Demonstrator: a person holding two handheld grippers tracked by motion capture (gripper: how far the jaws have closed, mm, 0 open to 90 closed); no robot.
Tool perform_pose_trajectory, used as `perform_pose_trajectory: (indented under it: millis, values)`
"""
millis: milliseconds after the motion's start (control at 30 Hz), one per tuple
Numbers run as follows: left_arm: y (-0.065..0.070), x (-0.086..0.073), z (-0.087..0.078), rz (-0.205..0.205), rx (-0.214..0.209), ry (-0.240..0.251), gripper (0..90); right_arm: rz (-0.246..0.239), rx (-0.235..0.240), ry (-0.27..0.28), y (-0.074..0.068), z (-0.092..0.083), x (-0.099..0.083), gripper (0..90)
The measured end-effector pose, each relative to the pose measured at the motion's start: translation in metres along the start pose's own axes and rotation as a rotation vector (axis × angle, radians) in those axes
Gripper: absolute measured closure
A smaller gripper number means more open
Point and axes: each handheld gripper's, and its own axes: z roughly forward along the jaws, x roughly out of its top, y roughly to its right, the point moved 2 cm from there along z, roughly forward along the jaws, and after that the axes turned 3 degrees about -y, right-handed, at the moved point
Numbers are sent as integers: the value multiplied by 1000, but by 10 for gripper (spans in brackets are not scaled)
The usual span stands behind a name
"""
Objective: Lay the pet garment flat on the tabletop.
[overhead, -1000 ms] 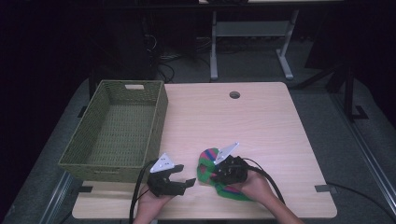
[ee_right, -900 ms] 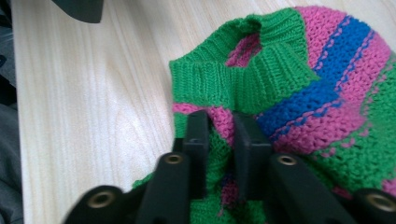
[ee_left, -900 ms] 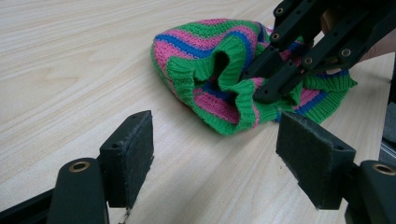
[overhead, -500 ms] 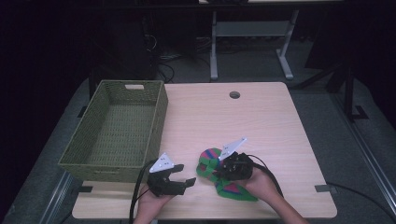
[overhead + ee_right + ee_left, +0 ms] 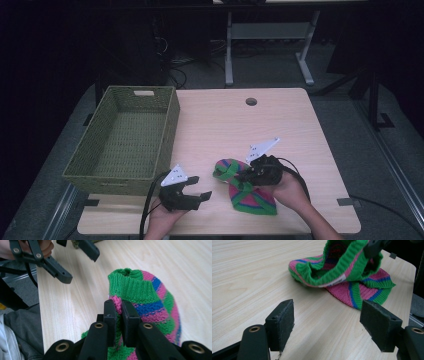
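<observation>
**Operator:** Pinch is on. My right tool (image 5: 117, 308) has its jaws clamped together on a fold of the striped knit hat (image 5: 250, 192), pink and green wool squeezed between the pads, right at the hat's rim.

**Observer:** And where's the hat sitting?

**Operator:** Near the front edge of the desk (image 5: 220, 125), right of centre. The gripped edge is lifted clear of the wood and the rest drapes down and lies flat. I'd call this the pick-up step, only partly done.

**Observer:** Your other hand?

**Operator:** Left tool (image 5: 192, 192) hovers just left of the hat, jaws wide apart, nothing between them. From its own view the hat's open brim faces me.

**Observer:** Next?

**Operator:** My guess is the green wicker basket (image 5: 122, 172) at the desk's left. I'd need to raise the hat fully free, maybe catch the hanging side with the left tool, then carry it over the near wall.
</observation>
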Motion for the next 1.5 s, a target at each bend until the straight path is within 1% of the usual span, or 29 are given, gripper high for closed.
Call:
perform_pose_trajectory:
  millis: [100,200,300,333,400,567,700,767,867,1033,1067,1100,1133,1200,1267,1333,1400,1433,1467,1500]
  values:
    - [0,1,0,1,-3,2,270,-1,0,14,3,-8,1,829]
    - [1,2,0,-4,-7,17,271,15,6,34,5,-15,2,829]
    - [3,4,1,-8,-5,23,270,13,1,46,7,-22,3,829]
    - [3,5,2,-4,-4,19,271,16,3,49,7,-24,4,829]
    - [3,6,3,0,-8,22,271,7,-3,50,8,-28,5,829]
    - [3,13,8,0,-8,42,270,8,16,80,12,-40,8,829]
    - [-1,17,12,-12,-3,48,271,8,24,102,15,-48,10,829]
    - [-3,18,14,-18,-3,39,270,10,29,116,16,-52,11,829]
    - [-7,19,19,-11,6,19,270,8,43,134,17,-57,12,829]
    - [-11,27,26,-14,16,40,271,0,60,156,18,-64,11,829]
    - [-12,28,28,-21,1,48,274,-1,62,158,18,-65,11,829]
    - [-13,30,29,-27,-19,55,291,-3,63,160,18,-66,10,829]
    - [-13,31,32,-22,-17,61,299,-3,68,162,18,-67,10,829]
    - [-13,32,35,-13,-16,55,309,-4,75,163,18,-68,8,829]
    - [-13,34,40,-23,-32,63,327,-3,79,168,18,-69,7,829]
    - [-14,35,44,-23,-34,60,351,-1,84,174,19,-70,5,828]
    - [-16,35,48,-16,-28,44,408,3,87,177,20,-71,4,828]
    - [-16,35,50,-21,-37,45,429,6,88,180,21,-71,3,828]
    - [-17,35,51,-30,-53,49,467,7,87,180,21,-71,2,828]
    - [-17,35,52,-29,-62,50,515,9,91,179,22,-71,1,828]
